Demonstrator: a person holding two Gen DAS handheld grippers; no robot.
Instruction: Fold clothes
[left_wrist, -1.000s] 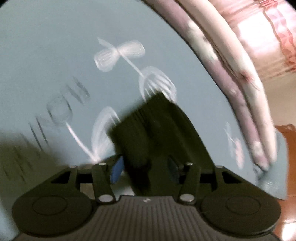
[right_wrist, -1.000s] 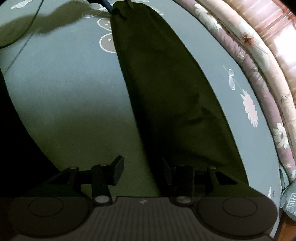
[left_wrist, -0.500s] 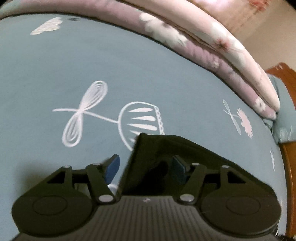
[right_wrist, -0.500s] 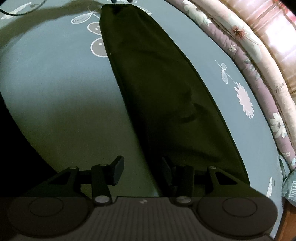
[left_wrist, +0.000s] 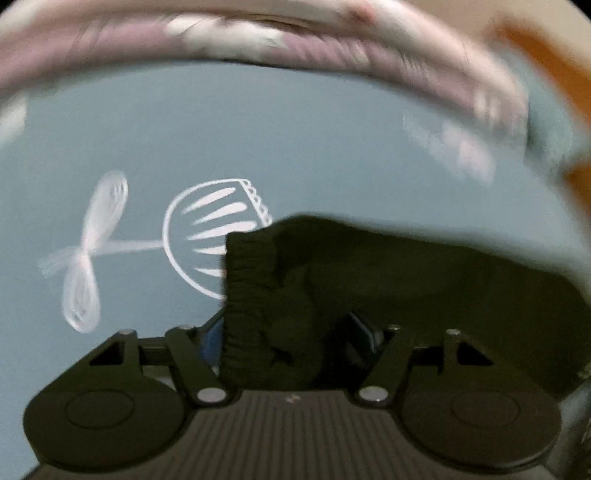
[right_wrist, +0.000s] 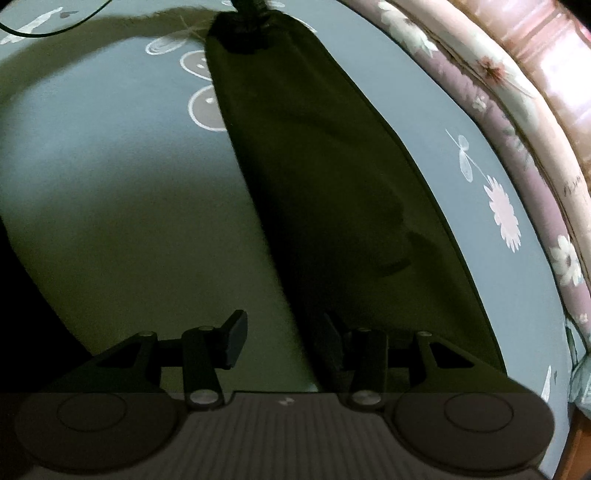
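Garment: dark, lying long on bed sheet | left claw: apart, elastic waistband between, unpinched | right claw: apart at hem (edge by one finger) | handling: soft, light, limp; grip waistband and hem.

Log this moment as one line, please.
left hand-held gripper: around waistband, not pinching | right hand-held gripper: open | dark trousers: flat on bed sheet

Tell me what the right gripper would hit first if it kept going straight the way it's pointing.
Probably the blue-grey bedsheet, just left of the dark garment. The right gripper has bare sheet between its fingers; the garment's edge runs by the right-hand one, so depth leaves that unclear.
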